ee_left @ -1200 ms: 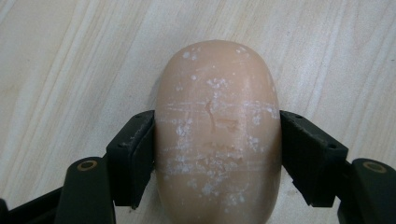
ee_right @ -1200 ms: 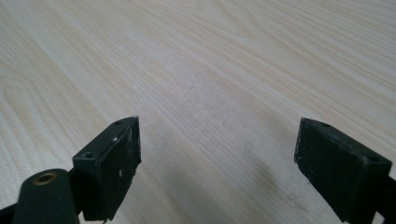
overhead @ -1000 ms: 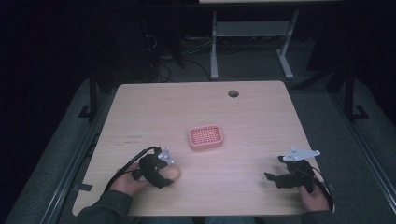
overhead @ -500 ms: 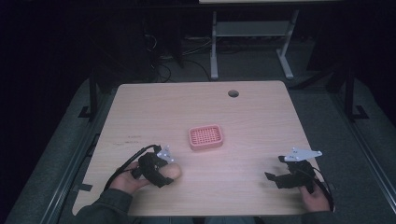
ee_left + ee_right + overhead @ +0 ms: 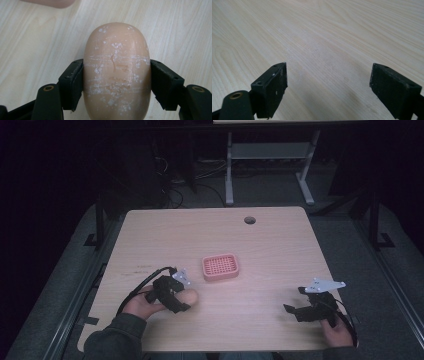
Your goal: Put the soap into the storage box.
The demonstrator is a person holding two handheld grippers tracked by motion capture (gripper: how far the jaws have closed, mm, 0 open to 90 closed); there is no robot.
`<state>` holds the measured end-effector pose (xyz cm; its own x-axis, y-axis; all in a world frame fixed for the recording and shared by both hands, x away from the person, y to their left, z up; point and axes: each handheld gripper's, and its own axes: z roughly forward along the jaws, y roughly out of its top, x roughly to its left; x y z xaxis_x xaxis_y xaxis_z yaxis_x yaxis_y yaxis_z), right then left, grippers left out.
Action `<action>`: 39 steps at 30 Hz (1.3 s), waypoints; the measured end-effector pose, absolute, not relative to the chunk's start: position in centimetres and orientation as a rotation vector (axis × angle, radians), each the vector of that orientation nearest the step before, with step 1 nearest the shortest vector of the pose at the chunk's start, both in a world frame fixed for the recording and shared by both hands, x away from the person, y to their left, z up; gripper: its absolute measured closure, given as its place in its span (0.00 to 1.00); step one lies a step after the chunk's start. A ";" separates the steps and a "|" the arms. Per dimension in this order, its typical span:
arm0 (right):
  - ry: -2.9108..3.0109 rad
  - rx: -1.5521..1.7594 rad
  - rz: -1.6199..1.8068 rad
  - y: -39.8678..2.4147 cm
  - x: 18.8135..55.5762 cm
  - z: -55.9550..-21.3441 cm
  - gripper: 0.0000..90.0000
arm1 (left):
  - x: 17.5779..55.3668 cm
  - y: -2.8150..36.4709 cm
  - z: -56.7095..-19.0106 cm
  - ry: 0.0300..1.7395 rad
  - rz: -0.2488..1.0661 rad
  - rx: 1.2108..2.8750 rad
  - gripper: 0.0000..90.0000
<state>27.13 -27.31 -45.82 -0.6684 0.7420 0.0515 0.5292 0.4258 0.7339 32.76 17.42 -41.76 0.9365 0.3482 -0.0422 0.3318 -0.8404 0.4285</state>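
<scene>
Gripping one peach-coloured bar of soap (image 5: pixel 117 72) by its two long sides, the left gripper (image 5: pixel 181 296) sits near the desk's (image 5: pixel 270 240) front-left edge. One pink ridged soap dish (image 5: pixel 220 267) stands mid-desk, just beyond it. The right gripper (image 5: pixel 296 312), fingers (image 5: pixel 273 86) spread wide and empty, rests near the front-right edge. Bare wood surrounds the dish. The soap's embossed marks are unreadable.

Peach soap (image 5: pixel 117 72) — white-flecked; pink dish (image 5: pixel 220 266); black jaws.
</scene>
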 end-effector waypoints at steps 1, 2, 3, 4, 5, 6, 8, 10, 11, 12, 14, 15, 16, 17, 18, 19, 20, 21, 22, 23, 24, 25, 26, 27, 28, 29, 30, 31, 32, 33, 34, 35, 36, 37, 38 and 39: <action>2.404 1.102 1.088 -27.3 27.1 -45.8 0.16 | 32.9 17.4 -41.7 0.489 0.048 2.657 0.36; 2.403 1.100 1.088 -27.3 27.2 -45.8 0.16 | 33.0 17.3 -41.5 0.484 0.050 2.651 0.36; 2.403 1.093 1.086 -27.3 27.2 -45.8 0.16 | 33.1 17.3 -41.5 0.485 0.042 2.652 0.36; 2.401 1.091 1.091 -27.3 27.2 -45.9 0.16 | 33.3 17.1 -41.4 0.484 0.040 2.646 0.36; 2.403 1.089 1.088 -27.3 27.2 -45.8 0.16 | 33.4 17.0 -41.4 0.491 0.036 2.643 0.36; 2.402 1.090 1.090 -27.3 27.2 -45.8 0.16 | 33.6 17.0 -41.4 0.477 0.036 2.650 0.36; 2.403 1.087 1.089 -27.3 27.2 -45.8 0.16 | 33.8 16.8 -41.4 0.478 0.028 2.654 0.36; 2.403 1.088 1.091 -27.3 27.2 -45.8 0.16 | 34.1 16.5 -41.4 0.473 0.028 2.666 0.36; 2.402 1.090 1.094 -27.3 27.2 -45.8 0.16 | 34.2 16.4 -41.4 0.474 0.026 2.666 0.36; 2.401 1.091 1.096 -27.3 27.2 -45.8 0.16 | 34.3 16.3 -41.4 0.468 0.028 2.667 0.36; 2.403 1.088 1.097 -27.4 27.2 -45.8 0.16 | 34.6 16.1 -41.3 0.471 0.021 2.669 0.36; 2.405 1.086 1.095 -27.4 27.2 -45.8 0.16 | 34.7 16.0 -41.2 0.468 0.019 2.672 0.36; 2.404 1.086 1.094 -27.4 27.2 -45.8 0.16 | 34.8 16.0 -41.2 0.467 0.013 2.671 0.36; 2.404 1.085 1.098 -27.3 27.2 -45.8 0.16 | 35.0 15.9 -41.2 0.464 0.008 2.668 0.36; 2.405 1.084 1.097 -27.4 27.2 -45.7 0.16 | 35.1 15.8 -41.2 0.467 0.010 2.668 0.36; 2.403 1.085 1.101 -27.3 27.2 -45.7 0.16 | 35.2 15.8 -41.2 0.466 0.010 2.672 0.36; 2.403 1.084 1.101 -27.3 27.2 -45.7 0.16 | 35.3 15.7 -41.2 0.468 0.009 2.672 0.36; 2.404 1.081 1.100 -27.4 27.2 -45.7 0.16 | 35.3 15.6 -41.2 0.466 0.010 2.673 0.36; 2.403 1.082 1.101 -27.4 27.2 -45.7 0.16 | 35.4 15.6 -41.2 0.467 0.010 2.674 0.36; 2.402 1.083 1.102 -27.4 27.2 -45.7 0.16 | 35.5 15.5 -41.1 0.465 0.010 2.676 0.36; 2.403 1.084 1.102 -27.4 27.2 -45.7 0.16 | 35.6 15.5 -41.1 0.464 0.011 2.678 0.36; 2.402 1.085 1.103 -27.4 27.2 -45.7 0.16 | 35.7 15.5 -41.0 0.467 0.010 2.677 0.36; 2.401 1.086 1.104 -27.4 27.2 -45.7 0.16 | 35.8 15.4 -41.0 0.464 0.014 2.673 0.36; 2.401 1.085 1.104 -27.4 27.2 -45.7 0.16 | 35.9 15.4 -40.9 0.462 0.011 2.672 0.36; 2.401 1.085 1.105 -27.4 27.2 -45.7 0.16 | 35.9 15.3 -40.8 0.468 0.011 2.671 0.36; 2.401 1.084 1.104 -27.4 27.2 -45.7 0.16 | 36.1 15.3 -40.7 0.458 0.021 2.670 0.36; 2.402 1.085 1.104 -27.4 27.2 -45.7 0.16 | 36.2 15.2 -40.7 0.466 0.008 2.664 0.36; 2.402 1.085 1.104 -27.4 27.2 -45.7 0.16 | 36.3 15.2 -40.6 0.459 0.012 2.667 0.36; 2.402 1.084 1.104 -27.4 27.2 -45.7 0.16 | 36.3 15.1 -40.5 0.460 0.016 2.670 0.36; 2.403 1.085 1.104 -27.4 27.2 -45.7 0.16 | 36.4 15.1 -40.5 0.460 0.018 2.669 0.36; 2.402 1.086 1.106 -27.4 27.2 -45.7 0.16 | 36.5 15.0 -40.4 0.460 0.018 2.669 0.36; 2.401 1.085 1.106 -27.4 27.2 -45.7 0.16 | 36.6 15.0 -40.4 0.458 0.017 2.672 0.36; 2.401 1.085 1.107 -27.4 27.2 -45.7 0.16 | 36.6 14.9 -40.4 0.457 0.019 2.671 0.36; 2.401 1.085 1.106 -27.4 27.2 -45.7 0.16 | 36.7 14.8 -40.3 0.456 0.020 2.673 0.36; 2.400 1.085 1.107 -27.4 27.2 -45.7 0.16 | 36.7 14.8 -40.3 0.457 0.018 2.673 0.36; 2.400 1.085 1.106 -27.4 27.2 -45.7 0.16 | 36.8 14.7 -40.3 0.455 0.018 2.675 0.36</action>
<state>27.20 -27.43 -45.71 -0.6770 0.7341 0.0521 0.5163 0.4233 0.7444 36.84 14.68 -40.25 0.9462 0.3184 -0.0569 0.3128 -0.8560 0.4116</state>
